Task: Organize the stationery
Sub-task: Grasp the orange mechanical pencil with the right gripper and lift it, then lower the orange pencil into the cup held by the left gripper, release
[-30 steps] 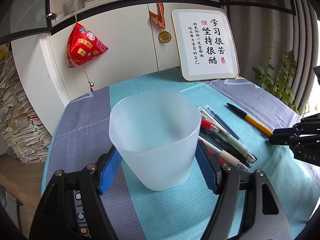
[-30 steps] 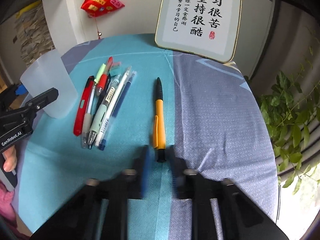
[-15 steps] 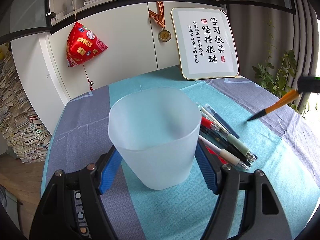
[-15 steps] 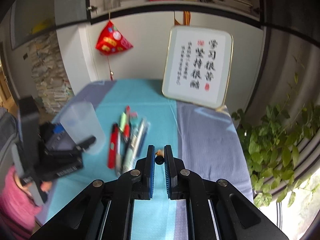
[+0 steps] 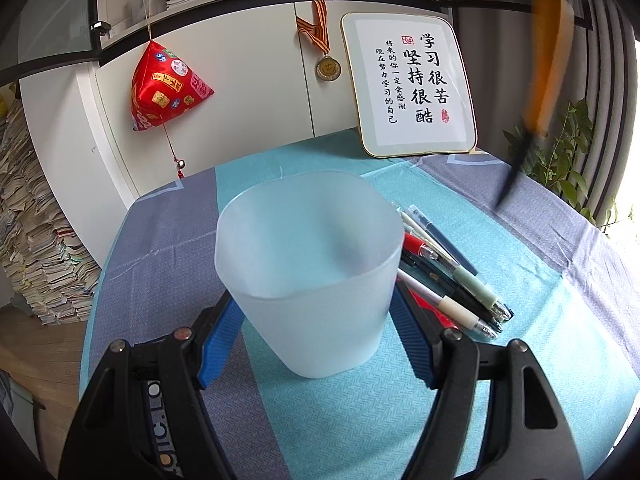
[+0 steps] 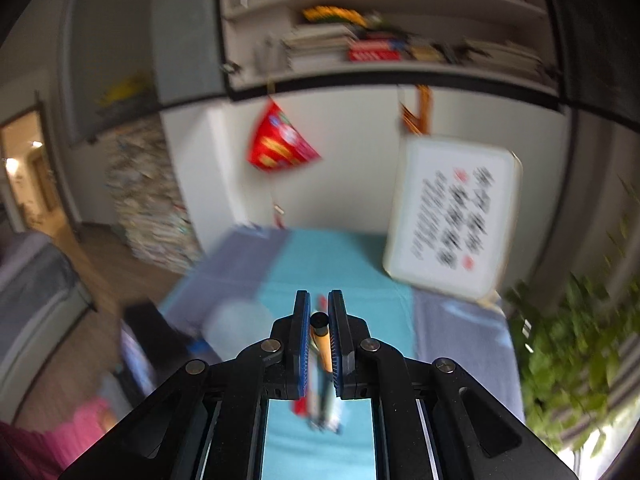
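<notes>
Jaws of the left gripper (image 5: 316,312) stand wide, their blue pads pressed on either side of a frosted cup (image 5: 310,268), which sits upright on the worktop (image 5: 360,412). Letters reading "IC.LO" show on the gripper's body, partly cut off. Just right of the cup lies a bundle of pens (image 5: 448,276), side by side on the teal stripe of the cloth, the nearest ones touching the right pad.

Jaws of the right gripper (image 6: 319,324) are nearly closed on an orange pen (image 6: 320,336), its black end poking up between the pads. In the left wrist view that pen (image 5: 540,60) hangs blurred in the air at upper right, well above the worktop.

Beyond, a framed plaque (image 5: 412,88) of Chinese calligraphy, with large characters 学习很苦 坚持很酷, leans against white cabinets. A medal (image 5: 328,68) and a red pouch (image 5: 168,92) hang beside it.
</notes>
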Motion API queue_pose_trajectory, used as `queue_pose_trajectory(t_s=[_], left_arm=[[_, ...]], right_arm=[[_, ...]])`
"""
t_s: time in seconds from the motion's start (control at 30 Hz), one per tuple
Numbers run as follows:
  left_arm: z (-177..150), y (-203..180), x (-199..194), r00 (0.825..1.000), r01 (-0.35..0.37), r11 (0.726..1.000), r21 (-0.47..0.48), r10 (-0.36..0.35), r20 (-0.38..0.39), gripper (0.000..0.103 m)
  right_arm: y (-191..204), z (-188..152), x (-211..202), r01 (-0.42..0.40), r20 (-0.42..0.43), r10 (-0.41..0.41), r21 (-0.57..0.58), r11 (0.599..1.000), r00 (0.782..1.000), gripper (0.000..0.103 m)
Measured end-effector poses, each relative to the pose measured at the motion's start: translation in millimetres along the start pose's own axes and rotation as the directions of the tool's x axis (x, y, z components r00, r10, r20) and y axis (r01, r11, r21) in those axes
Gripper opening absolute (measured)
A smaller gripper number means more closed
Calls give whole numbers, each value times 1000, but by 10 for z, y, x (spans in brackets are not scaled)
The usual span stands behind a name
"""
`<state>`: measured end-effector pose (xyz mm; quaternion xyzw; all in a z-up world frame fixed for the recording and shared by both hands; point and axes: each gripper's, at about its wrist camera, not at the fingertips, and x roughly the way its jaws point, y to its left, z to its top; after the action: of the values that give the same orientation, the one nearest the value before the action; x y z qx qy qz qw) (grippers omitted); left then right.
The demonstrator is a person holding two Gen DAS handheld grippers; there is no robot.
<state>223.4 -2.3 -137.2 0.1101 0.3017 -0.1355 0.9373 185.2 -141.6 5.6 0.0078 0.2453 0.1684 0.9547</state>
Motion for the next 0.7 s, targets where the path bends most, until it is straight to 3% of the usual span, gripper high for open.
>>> queue_pose_trajectory(t_s=[0.13,0.27,0.53,0.7], left_arm=[[2,-12,2,1000,2,1000,-3,-2,-1,71],[6,-25,7,1000,2,1000,-4,-2,-2,71],[6,-25,12,1000,-1,1000,-2,1,-2,71],[5,-24,12,1000,0,1000,-2,0,-2,71]], right_arm=[[189,334,110,-133,28,134,-26,991,991,10],[334,473,340,-188,6,188,-44,981,982,10],[294,183,834,-230,-139,233,38,972,962,10],[247,63,961,-223,-185,232,70,972,955,10]])
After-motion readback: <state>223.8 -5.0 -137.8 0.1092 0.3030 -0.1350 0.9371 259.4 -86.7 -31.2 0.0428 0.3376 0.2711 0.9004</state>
